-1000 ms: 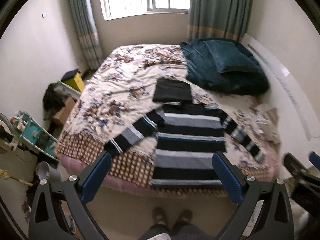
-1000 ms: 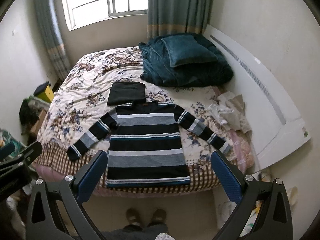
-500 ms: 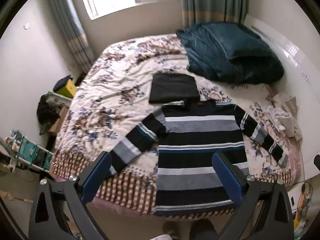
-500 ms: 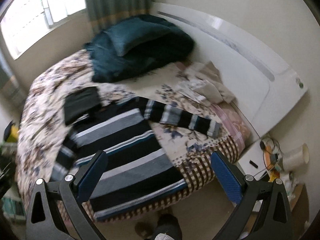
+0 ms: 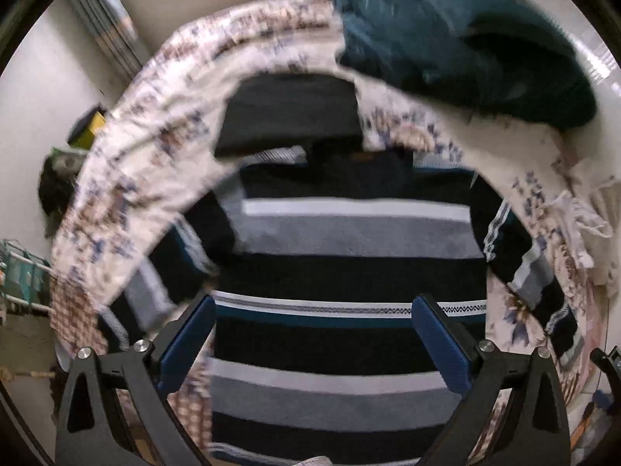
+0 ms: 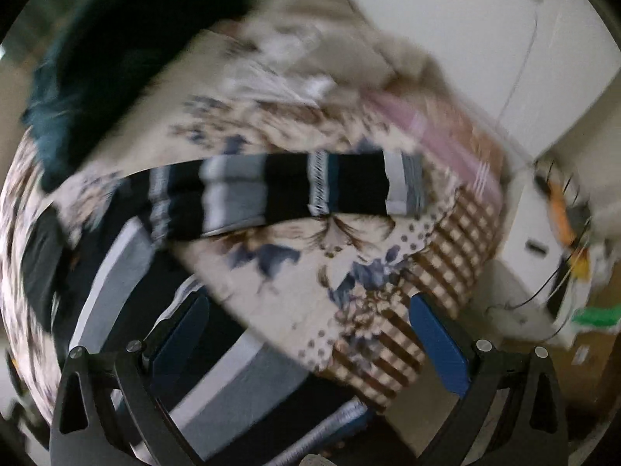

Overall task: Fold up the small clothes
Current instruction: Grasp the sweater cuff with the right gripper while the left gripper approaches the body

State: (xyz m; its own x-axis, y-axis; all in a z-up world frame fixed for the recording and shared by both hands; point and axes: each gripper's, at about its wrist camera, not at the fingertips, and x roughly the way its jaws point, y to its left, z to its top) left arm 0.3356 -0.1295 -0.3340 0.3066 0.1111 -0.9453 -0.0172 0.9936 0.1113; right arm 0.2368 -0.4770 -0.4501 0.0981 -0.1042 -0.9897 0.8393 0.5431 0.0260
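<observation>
Both grippers are spread wide with nothing between their blue pads, so you hold no cloth yet. Your left gripper (image 5: 312, 343) hangs over the middle of the striped sweater (image 5: 349, 233), which lies flat and face up on the floral bedspread (image 5: 163, 124) with its hem toward the near edge of the bed and its collar pointing to the far side; spread out like that, it looks ready for a first fold. Just beyond the collar sits a dark folded garment (image 5: 289, 110), apparently a finished piece set aside, and a teal quilt (image 5: 458, 35) is heaped at the far right corner. Your right gripper (image 6: 306, 343) is tilted and aimed across the right edge of the bed, where the right sleeve (image 6: 295, 190) stretches outward, its cuff close to the checked border (image 6: 454, 256). That view is blurred, so fine detail is unclear. Judging from the poses, you are probably lining up on the sleeve or the sweater's side to begin folding it inward; the left tool points nearly straight down, level over the body panel.
</observation>
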